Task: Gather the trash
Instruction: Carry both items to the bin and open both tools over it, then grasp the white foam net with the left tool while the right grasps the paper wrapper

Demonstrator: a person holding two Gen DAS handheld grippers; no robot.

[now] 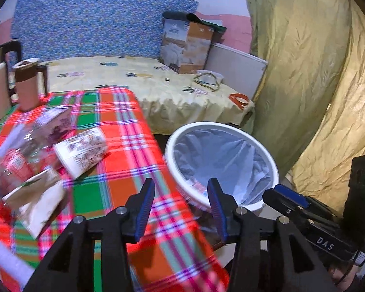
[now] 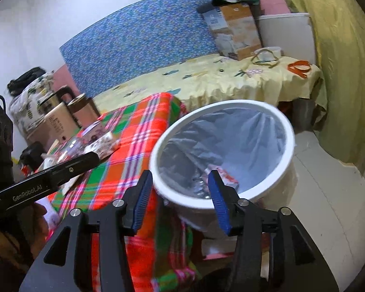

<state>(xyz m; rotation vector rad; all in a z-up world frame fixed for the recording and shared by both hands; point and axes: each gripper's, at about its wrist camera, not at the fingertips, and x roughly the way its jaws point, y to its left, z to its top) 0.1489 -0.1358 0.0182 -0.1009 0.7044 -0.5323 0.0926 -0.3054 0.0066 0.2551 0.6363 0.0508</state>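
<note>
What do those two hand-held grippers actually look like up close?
Both are matte black plastic. Each gripper, left and right, has two wedge-shaped fingers faced with ribbed blue pads and joined to angular black brackets by silver screws. Seen from the side, the left one's body reads "GenRobot.AI" in white, the right one's "DAS". A black cable loops at the left one's rear.

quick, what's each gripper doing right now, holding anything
left gripper: open, holding nothing
right gripper: open, holding nothing
</note>
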